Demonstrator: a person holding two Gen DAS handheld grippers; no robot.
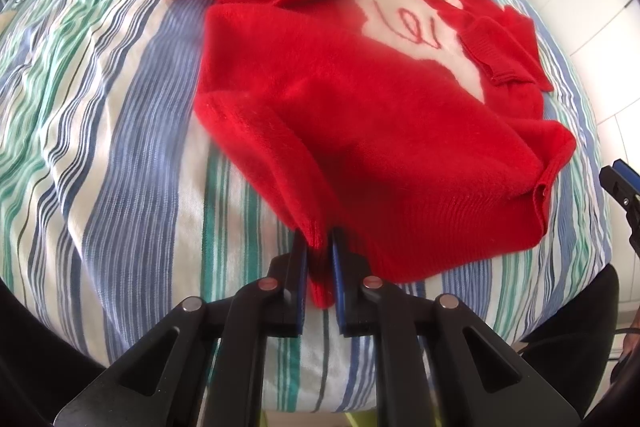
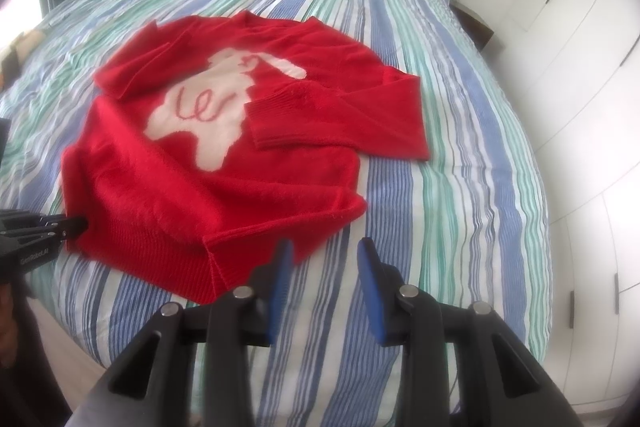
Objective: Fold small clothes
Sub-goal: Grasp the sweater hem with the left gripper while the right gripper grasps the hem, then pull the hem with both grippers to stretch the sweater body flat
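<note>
Red sweater (image 2: 216,155) lies near the bed's (image 2: 460,187) front edge. Left gripper (image 1: 320,239) pinches its hem corner, nearly closed. Right gripper (image 2: 325,251) partly open, empty, just beside the hem's other corner.

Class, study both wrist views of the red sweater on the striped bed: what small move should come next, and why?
Probably the right gripper should shift over to the free hem corner and close on it. The left gripper already pinches the other hem corner of the red sweater, while the right is open over bare striped bedspread. Both sleeves already lie folded in.
</note>
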